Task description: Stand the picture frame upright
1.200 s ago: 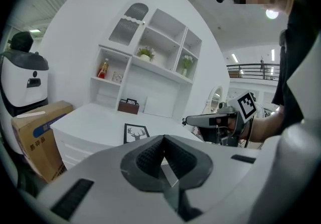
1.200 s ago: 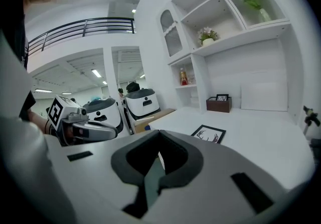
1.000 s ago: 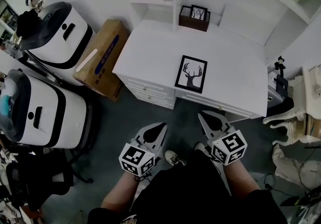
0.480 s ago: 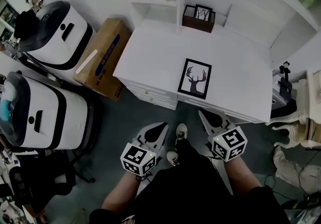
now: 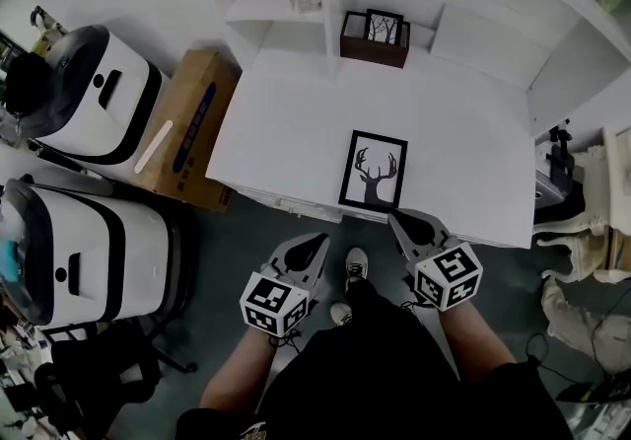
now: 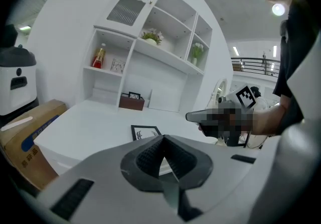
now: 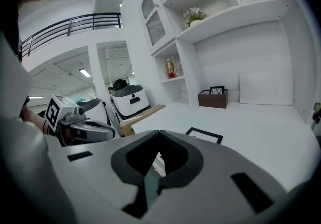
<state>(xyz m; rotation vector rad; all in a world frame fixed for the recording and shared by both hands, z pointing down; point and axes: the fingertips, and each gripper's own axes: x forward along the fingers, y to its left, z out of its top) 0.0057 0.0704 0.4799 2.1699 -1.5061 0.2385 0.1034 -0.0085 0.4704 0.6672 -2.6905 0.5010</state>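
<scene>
Lying flat near the front edge of the white worktop (image 5: 286, 122), the picture frame (image 5: 374, 170) sits just below the middle of the head view, its black border around a deer-head drawing. Both claws hang below it in the picture, off the worktop's front edge and apart from the frame. The left claw (image 5: 317, 243) is to its lower left, and the right claw (image 5: 396, 221) is just under its lower right corner. Each is clenched, jaws closed tip to tip. At the worktop's back edge, upper middle, a brown box (image 5: 375, 45) holds a smaller framed picture. A cardboard box (image 5: 187, 122) sits at the worktop's left side, with white machines (image 5: 94, 83) further left.
</scene>
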